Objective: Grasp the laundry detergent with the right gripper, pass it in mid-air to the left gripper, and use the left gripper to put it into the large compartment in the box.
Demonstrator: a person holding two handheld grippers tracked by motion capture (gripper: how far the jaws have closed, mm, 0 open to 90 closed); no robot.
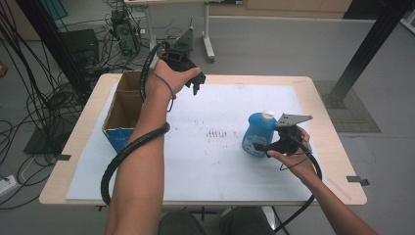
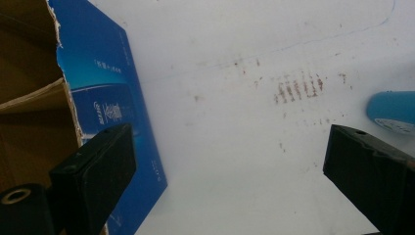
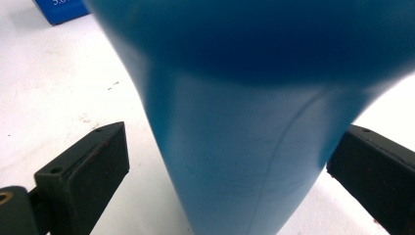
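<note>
A blue bottle (image 1: pixel 258 133) with a white cap stands upright on the white sheet at the right. My right gripper (image 1: pixel 266 147) is at its near right side, open, with the bottle (image 3: pixel 244 147) between its two jaws and a gap on each side. My left gripper (image 1: pixel 195 83) is held up above the sheet's far left, next to an open cardboard box (image 1: pixel 125 105) with blue outer walls. It is open with nothing between its jaws. In the left gripper view the box's blue wall (image 2: pixel 105 98) lies at the left and the bottle (image 2: pixel 391 110) at the right edge.
The white sheet (image 1: pixel 210 166) covers most of the wooden table and carries a patch of brown marks (image 1: pixel 218 133) at its middle. Cables, equipment and table legs stand on the floor beyond the far edge. A black post rises at the far right.
</note>
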